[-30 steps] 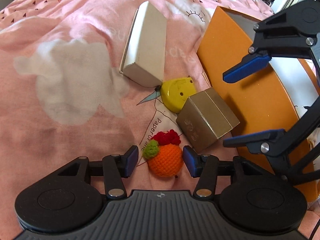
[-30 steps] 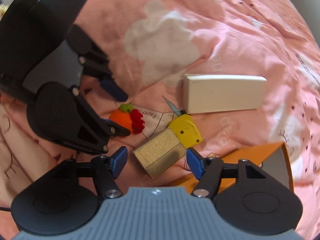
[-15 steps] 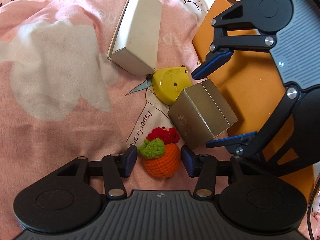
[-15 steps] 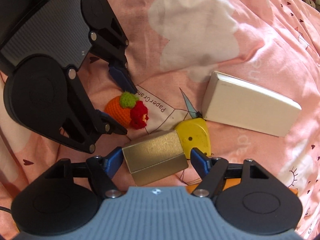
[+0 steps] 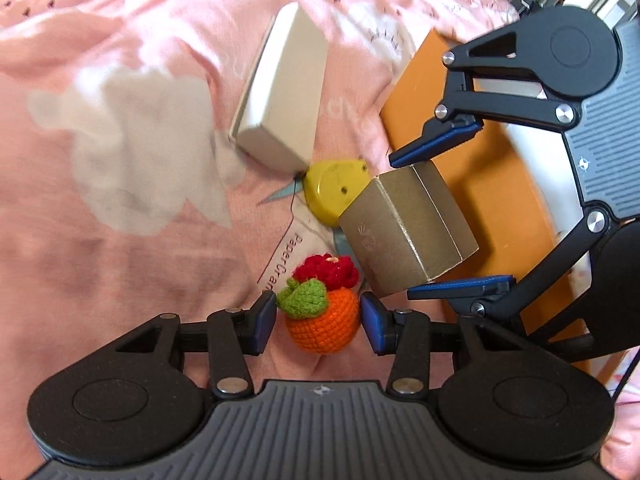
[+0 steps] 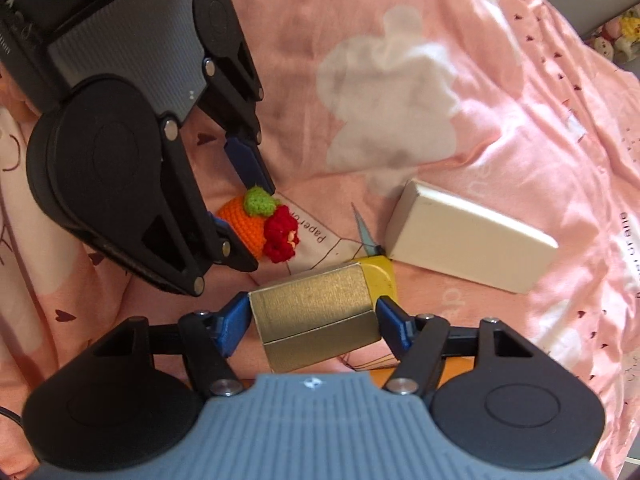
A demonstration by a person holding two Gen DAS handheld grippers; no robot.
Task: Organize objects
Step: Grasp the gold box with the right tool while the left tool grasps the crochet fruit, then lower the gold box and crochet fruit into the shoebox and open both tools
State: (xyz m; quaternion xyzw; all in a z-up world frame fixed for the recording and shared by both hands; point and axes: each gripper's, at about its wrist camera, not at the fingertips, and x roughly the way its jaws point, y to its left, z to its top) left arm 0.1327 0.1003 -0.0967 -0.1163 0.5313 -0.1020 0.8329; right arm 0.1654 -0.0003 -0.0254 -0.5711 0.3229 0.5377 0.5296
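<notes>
A crocheted orange toy (image 5: 323, 322) with a green leaf and red flower lies on the pink bedsheet, between the pads of my left gripper (image 5: 319, 322); the jaws are still open, with small gaps each side. It also shows in the right wrist view (image 6: 256, 224). A gold box (image 6: 316, 314) sits between the pads of my right gripper (image 6: 314, 318), whose jaws are open around it. The gold box (image 5: 404, 236) leans against a yellow tape measure (image 5: 336, 190). A white box (image 5: 280, 104) lies beyond.
An open orange box (image 5: 492, 184) lies at the right, under the right gripper in the left wrist view. A paper-crane print marks the sheet (image 5: 120, 140) near the toy. Stuffed toys (image 6: 616, 36) sit far off at the right.
The right gripper has moved in and down so its open jaws now straddle the gold box. The left gripper has narrowed around the orange toy.
</notes>
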